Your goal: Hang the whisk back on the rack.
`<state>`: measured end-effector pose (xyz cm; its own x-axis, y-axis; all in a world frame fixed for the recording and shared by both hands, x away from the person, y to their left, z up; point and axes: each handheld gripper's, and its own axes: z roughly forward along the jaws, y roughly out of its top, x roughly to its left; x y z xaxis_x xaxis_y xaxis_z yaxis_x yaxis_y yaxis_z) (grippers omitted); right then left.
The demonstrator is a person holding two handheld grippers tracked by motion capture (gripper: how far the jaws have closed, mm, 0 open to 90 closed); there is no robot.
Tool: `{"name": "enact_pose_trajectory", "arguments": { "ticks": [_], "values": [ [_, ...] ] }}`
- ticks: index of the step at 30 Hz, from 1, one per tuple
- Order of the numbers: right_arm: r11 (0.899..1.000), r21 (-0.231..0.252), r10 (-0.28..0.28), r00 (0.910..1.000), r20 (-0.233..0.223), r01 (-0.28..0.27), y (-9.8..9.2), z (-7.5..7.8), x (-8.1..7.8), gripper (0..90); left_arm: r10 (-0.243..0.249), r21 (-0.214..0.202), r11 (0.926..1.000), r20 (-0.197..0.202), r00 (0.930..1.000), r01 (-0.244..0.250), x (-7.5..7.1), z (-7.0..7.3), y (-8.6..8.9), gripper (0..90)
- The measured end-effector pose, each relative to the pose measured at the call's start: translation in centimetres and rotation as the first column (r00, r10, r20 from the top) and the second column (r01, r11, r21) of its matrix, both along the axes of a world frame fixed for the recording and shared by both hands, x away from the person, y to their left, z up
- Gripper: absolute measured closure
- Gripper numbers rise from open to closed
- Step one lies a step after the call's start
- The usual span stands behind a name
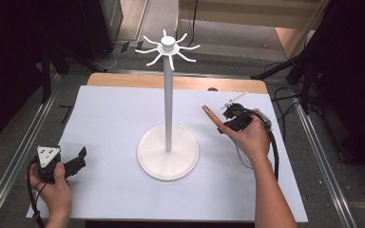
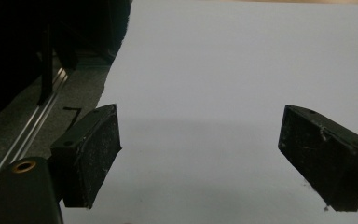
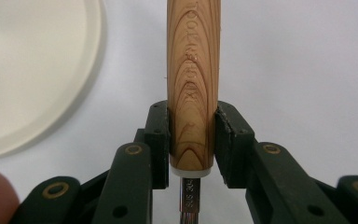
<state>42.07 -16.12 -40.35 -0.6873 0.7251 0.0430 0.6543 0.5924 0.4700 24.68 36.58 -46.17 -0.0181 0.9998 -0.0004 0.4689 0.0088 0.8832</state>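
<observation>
My right gripper (image 3: 192, 126) is shut on the light wooden handle (image 3: 193, 70) of a utensil, with a pad pressed to each side of it just above its metal shaft (image 3: 189, 205). In the high view, the right gripper (image 1: 233, 122) is held above the white sheet to the right of the stand. The handle tip (image 1: 210, 112) points left toward the stand's pole. My left gripper (image 1: 78, 159) rests at the sheet's front left. In the left gripper view, the left gripper (image 2: 198, 154) is open, with nothing between its pads.
A tall white stand (image 1: 168, 95) with several curved hooks at its top rises from a round base (image 1: 168, 152) in the middle of the white sheet (image 1: 109, 118). The base's rim (image 3: 32, 70) lies left of the handle. Metal rails (image 1: 24, 147) and dark tripod legs flank the table.
</observation>
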Motion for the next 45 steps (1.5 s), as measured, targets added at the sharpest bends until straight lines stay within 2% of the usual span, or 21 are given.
{"name": "enact_pose_trajectory", "arguments": {
  "ticks": [4,6,9,12,13,14,15,16,17,19,24,28,29,30,35,37,39,40,41,43,45],
  "values": [
    [0.995,0.103,-0.013,0.9978,0.065,0.006,-1.0,1.1,-1.6,70.5,-0.002,0.000,1.0000,0.003,1.0000,0.002,0.0,0.0,0.0,13.7],
    [0.992,0.123,-0.017,0.9955,0.093,0.005,-1.3,1.5,-2.2,70.6,0.000,-0.001,1.0000,0.001,1.0000,0.000,0.0,0.0,0.0,13.7],
    [0.982,0.187,-0.038,0.9898,0.137,0.012,-1.9,1.9,-3.1,70.5,0.000,0.001,1.0000,0.000,1.0000,0.000,0.0,0.0,0.0,13.6],
    [0.961,0.278,-0.064,0.9831,0.171,0.015,-2.6,2.3,-4.0,70.6,-0.002,-0.001,1.0000,0.003,1.0000,0.002,0.0,0.0,0.0,13.6],
    [0.943,0.334,-0.066,0.9770,0.203,-0.006,-3.1,2.8,-4.7,70.6,-0.002,-0.001,1.0000,0.003,1.0000,0.002,0.0,0.0,0.0,13.7],
    [0.943,0.334,-0.066,0.9770,0.203,-0.006,-3.1,2.8,-4.7,70.6,-0.002,0.001,1.0000,0.003,1.0000,0.002,0.0,0.0,0.0,13.7],
    [0.930,0.367,-0.077,0.9689,0.235,-0.015,-3.4,3.2,-5.3,70.6,-0.001,0.002,1.0000,0.001,1.0000,0.001,0.0,0.0,0.0,13.6],
    [0.930,0.367,-0.077,0.9689,0.235,-0.015,-3.4,3.2,-5.3,70.6,-0.001,0.002,1.0000,0.001,1.0000,0.001,0.0,0.0,0.0,13.6],
    [0.917,0.398,-0.090,0.9601,0.265,-0.024,-3.6,3.6,-6.0,70.5,-0.001,0.000,1.0000,0.002,1.0000,0.001,0.0,0.0,0.0,13.6],
    [0.912,0.409,-0.092,0.9562,0.278,-0.031,-3.6,3.7,-6.2,70.6,0.001,-0.002,1.0000,0.003,1.0000,-0.001,0.0,0.0,0.0,13.6],
    [0.889,0.455,-0.119,0.9300,0.348,-0.056,-3.9,4.6,-7.4,70.6,0.000,-0.001,1.0000,0.001,1.0000,0.000,0.0,0.0,0.0,13.7],
    [0.862,0.500,-0.135,0.9149,0.381,-0.081,-4.0,5.1,-8.0,70.6,0.000,-0.005,1.0000,0.001,1.0000,0.000,0.0,0.0,0.0,13.6],
    [0.843,0.530,-0.136,0.9150,0.380,-0.094,-4.0,5.2,-8.1,70.6,0.000,-0.005,1.0000,0.002,1.0000,0.000,0.0,0.0,0.0,13.6],
    [0.836,0.541,-0.139,0.9152,0.378,-0.097,-4.0,5.3,-8.2,70.5,0.001,-0.005,1.0000,0.003,1.0000,-0.001,0.0,0.0,0.0,13.7],
    [0.830,0.549,-0.155,0.9039,0.399,-0.099,-3.9,5.6,-8.4,70.6,-0.002,-0.009,1.0000,0.001,1.0000,0.002,0.0,0.0,0.1,13.7],
    [0.820,0.563,-0.167,0.8952,0.413,-0.106,-3.8,6.0,-8.7,70.5,-0.002,-0.006,1.0000,0.000,1.0000,0.002,0.0,0.0,0.0,13.6],
    [0.818,0.565,-0.169,0.8943,0.414,-0.107,-3.8,6.1,-8.8,70.5,-0.001,-0.007,1.0000,0.002,1.0000,0.001,0.0,0.0,0.0,13.6],
    [0.817,0.565,-0.171,0.8878,0.427,-0.115,-3.7,6.5,-9.0,70.5,-0.002,-0.007,1.0000,0.001,1.0000,0.002,0.0,0.0,0.0,13.6],
    [0.817,0.565,-0.171,0.8878,0.427,-0.115,-3.7,6.5,-9.0,70.5,-0.002,-0.006,1.0000,0.000,1.0000,0.002,0.0,0.0,0.0,13.6],
    [0.815,0.565,-0.172,0.8778,0.447,-0.128,-3.5,7.0,-9.5,70.6,0.000,0.000,1.0000,-0.002,1.0000,0.000,0.0,0.0,0.0,13.6],
    [0.811,0.569,-0.171,0.8736,0.456,-0.137,-3.4,7.3,-9.7,70.5,0.000,0.001,1.0000,-0.002,1.0000,0.000,0.0,0.0,0.0,13.6]
  ]
}}
